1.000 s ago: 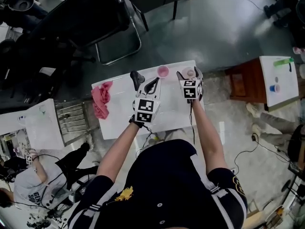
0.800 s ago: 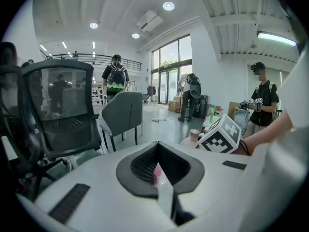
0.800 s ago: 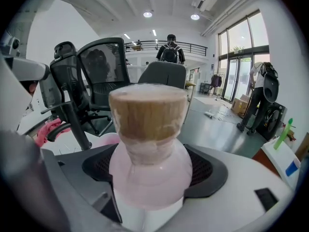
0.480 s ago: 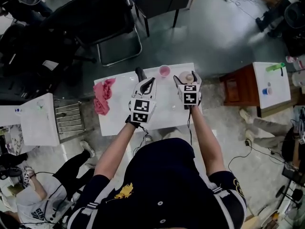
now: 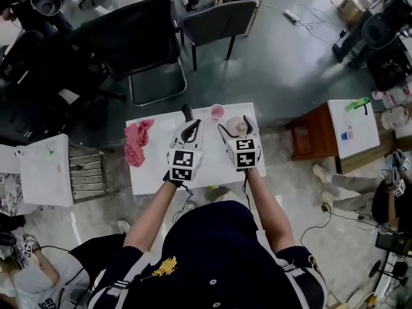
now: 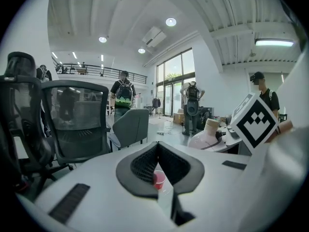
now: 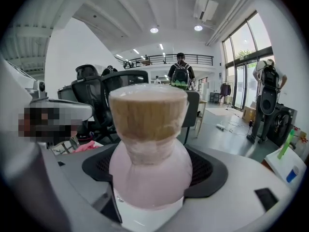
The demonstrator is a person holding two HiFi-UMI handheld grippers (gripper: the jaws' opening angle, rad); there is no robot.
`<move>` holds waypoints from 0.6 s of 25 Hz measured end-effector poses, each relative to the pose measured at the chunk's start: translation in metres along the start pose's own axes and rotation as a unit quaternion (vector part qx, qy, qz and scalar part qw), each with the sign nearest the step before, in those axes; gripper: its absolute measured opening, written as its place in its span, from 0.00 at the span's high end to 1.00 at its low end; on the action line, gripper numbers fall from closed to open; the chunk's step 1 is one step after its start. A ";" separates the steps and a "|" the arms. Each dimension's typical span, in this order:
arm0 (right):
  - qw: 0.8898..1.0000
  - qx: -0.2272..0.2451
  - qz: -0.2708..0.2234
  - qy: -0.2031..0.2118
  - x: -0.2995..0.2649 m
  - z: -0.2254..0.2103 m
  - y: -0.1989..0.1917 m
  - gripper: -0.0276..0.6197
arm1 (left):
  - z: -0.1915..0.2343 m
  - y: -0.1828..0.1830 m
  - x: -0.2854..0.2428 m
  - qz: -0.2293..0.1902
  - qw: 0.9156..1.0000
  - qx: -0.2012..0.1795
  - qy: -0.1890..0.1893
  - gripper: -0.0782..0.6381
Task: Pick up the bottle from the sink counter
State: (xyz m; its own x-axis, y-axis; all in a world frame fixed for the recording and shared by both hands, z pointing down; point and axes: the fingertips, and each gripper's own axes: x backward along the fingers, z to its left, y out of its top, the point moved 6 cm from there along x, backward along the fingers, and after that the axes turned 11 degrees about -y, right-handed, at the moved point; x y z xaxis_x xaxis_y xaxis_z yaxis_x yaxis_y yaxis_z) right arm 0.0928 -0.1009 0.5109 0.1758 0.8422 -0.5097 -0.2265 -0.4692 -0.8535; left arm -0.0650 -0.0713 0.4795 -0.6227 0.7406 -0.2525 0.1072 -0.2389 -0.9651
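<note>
Pink and round-bellied, with a tan cap, the bottle (image 7: 148,149) stands upright between the jaws of your right gripper (image 7: 149,170). In the right gripper view it fills the middle of the picture, and the black pads (image 7: 208,170) press against its body on both sides, so that gripper is clamped on the bottle. From the head view the bottle (image 5: 243,128) sits near the far right corner of the white table (image 5: 151,169), with your right gripper (image 5: 237,126) reaching forward around it. Whether its base rests on the table cannot be told.

Your left gripper (image 5: 189,122) is held out over the middle of the table, just left of the right one. In the left gripper view its jaws (image 6: 158,170) are drawn together to a narrow slit and hold nothing. Through that slit a small pink cup (image 6: 158,179) shows on the table beyond. In the head view the cup (image 5: 217,111) stands at the table's far edge, between the two grippers and apart from both.

A crumpled pink cloth (image 5: 136,140) lies at the table's left end. Beyond the table stand a black chair (image 5: 129,44) and a grey chair (image 5: 215,18).
</note>
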 end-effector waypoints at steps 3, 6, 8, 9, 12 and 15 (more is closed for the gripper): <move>1.000 0.004 -0.004 0.010 0.017 0.011 0.009 0.30 | 0.000 0.009 0.015 -0.012 1.000 -0.007 0.008 0.87; 1.000 0.006 -0.011 0.013 0.032 0.019 0.017 0.30 | 0.000 0.015 0.034 -0.028 0.999 -0.003 0.020 0.87; 1.000 0.012 -0.017 0.013 0.039 0.022 0.023 0.30 | 0.000 0.017 0.042 -0.033 0.999 -0.003 0.021 0.87; 1.000 0.015 -0.018 0.013 0.043 0.024 0.027 0.30 | 0.001 0.018 0.045 -0.034 0.999 -0.003 0.023 0.87; 0.999 0.018 -0.017 0.022 0.053 0.031 0.036 0.30 | 0.003 0.018 0.052 -0.037 0.999 -0.004 0.029 0.87; 0.999 0.018 -0.029 0.030 0.062 0.040 0.046 0.30 | 0.005 0.018 0.058 -0.040 0.999 -0.003 0.031 0.87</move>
State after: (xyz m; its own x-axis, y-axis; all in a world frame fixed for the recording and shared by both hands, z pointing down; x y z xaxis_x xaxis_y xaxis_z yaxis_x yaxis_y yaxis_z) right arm 0.0546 -0.0594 0.4444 0.2462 0.8494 -0.4667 -0.2487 -0.4100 -0.8775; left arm -0.1034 -0.0362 0.4475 -0.5806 0.7945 -0.1777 0.0628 -0.1739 -0.9828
